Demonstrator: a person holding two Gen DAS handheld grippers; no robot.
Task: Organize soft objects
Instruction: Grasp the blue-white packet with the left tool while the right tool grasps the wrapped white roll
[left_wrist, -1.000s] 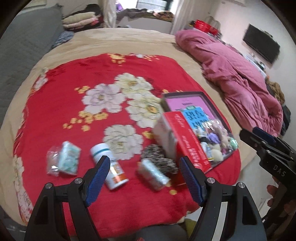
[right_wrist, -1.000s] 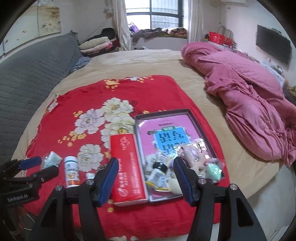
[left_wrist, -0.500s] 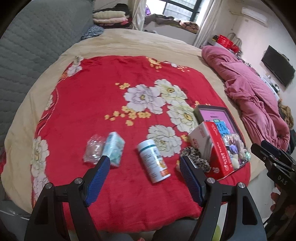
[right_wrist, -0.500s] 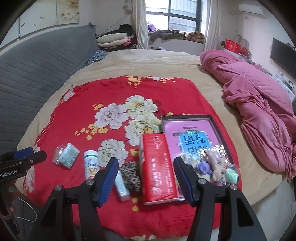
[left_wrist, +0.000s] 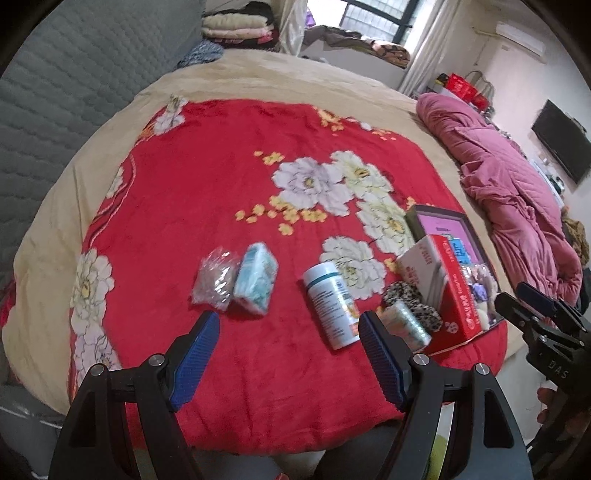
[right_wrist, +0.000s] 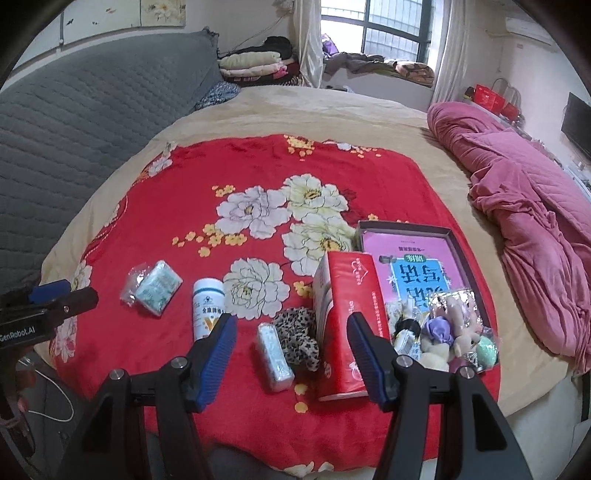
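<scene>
On the red flowered blanket (left_wrist: 221, 155) lie a teal tissue pack (left_wrist: 256, 277), a clear crinkled bag (left_wrist: 214, 278), a white pill bottle (left_wrist: 330, 306), a leopard scrunchie (left_wrist: 410, 301) and a small wrapped pack (left_wrist: 404, 323). A red tissue box (right_wrist: 345, 325) stands at the left edge of a shallow box (right_wrist: 406, 229) that holds plush toys (right_wrist: 454, 332). My left gripper (left_wrist: 288, 354) is open and empty, above the blanket's near edge. My right gripper (right_wrist: 291, 354) is open and empty, near the scrunchie (right_wrist: 297, 334) and wrapped pack (right_wrist: 275, 356).
A pink quilt (right_wrist: 524, 195) is heaped on the bed's right side. A grey padded headboard (right_wrist: 74, 125) runs along the left. Folded bedding (right_wrist: 255, 62) sits at the far end by the window. A television (left_wrist: 561, 144) hangs on the right wall.
My left gripper has swung left, from the red box and scrunchie towards the tissue pack and bottle. My right gripper has drawn back and turned left, bringing the left-hand items into its view.
</scene>
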